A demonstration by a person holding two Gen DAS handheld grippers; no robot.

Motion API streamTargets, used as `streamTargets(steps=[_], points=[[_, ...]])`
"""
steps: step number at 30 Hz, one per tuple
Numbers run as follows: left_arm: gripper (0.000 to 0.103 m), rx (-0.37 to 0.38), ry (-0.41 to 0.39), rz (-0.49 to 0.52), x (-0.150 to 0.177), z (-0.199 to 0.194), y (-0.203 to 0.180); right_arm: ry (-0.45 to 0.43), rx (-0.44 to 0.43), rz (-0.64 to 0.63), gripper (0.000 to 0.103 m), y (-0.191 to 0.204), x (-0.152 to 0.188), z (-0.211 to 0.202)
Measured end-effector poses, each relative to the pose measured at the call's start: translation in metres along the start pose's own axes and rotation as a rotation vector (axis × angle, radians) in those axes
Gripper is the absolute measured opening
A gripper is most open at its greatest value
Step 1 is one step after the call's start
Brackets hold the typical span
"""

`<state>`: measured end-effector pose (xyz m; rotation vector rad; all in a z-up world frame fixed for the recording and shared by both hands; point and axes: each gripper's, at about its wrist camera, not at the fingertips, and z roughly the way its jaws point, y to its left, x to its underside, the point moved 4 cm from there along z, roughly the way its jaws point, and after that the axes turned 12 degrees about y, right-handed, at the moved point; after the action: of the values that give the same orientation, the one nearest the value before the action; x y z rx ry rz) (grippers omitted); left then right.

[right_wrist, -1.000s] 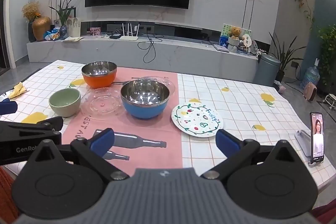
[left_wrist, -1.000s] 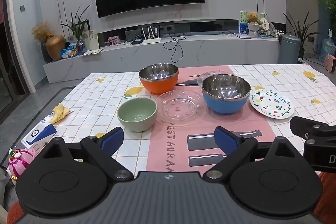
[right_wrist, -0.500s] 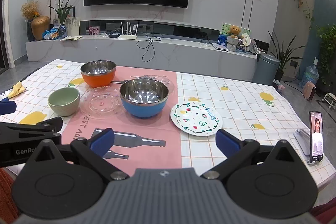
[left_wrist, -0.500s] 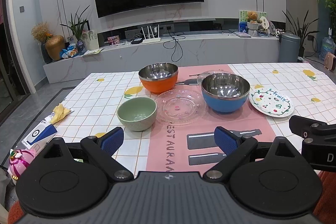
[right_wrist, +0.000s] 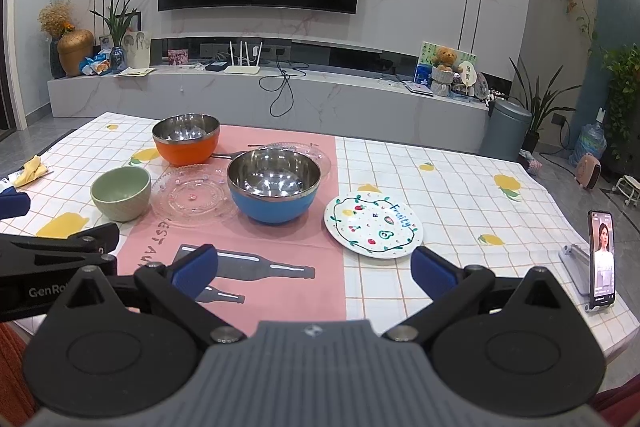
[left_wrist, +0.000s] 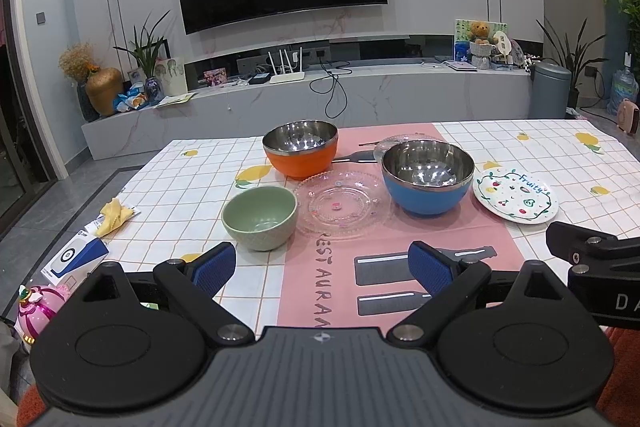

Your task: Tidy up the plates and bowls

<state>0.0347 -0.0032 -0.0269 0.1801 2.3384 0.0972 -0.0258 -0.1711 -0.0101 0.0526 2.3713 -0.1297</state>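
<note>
Left wrist view has hardly shifted over the last second: my left gripper (left_wrist: 322, 263) and right gripper (right_wrist: 314, 269) still hover empty, jaws apart. Nothing is stacked: beside the blue steel-lined bowl (left_wrist: 426, 179) sit the clear glass plate (left_wrist: 342, 205) and white fruit-painted plate (right_wrist: 374, 225).

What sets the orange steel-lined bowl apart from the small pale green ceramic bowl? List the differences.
The orange steel-lined bowl has a shiny metal inside and rim; the small pale green ceramic bowl is matte green inside and out. The orange bowl looks wider and sits farther back, partly on the pink runner; the green one stands nearer, on the white checked cloth. Both are upright, look empty and sit beside the clear glass plate.
</note>
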Motion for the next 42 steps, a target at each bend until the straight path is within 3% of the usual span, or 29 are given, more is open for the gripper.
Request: streamTargets(steps=[42], points=[[0.103,0.004,0.007,0.005,0.0007,0.0008,-0.0056,0.019,-0.006,0.012,0.101,0.0009,-0.0002,0.0043]])
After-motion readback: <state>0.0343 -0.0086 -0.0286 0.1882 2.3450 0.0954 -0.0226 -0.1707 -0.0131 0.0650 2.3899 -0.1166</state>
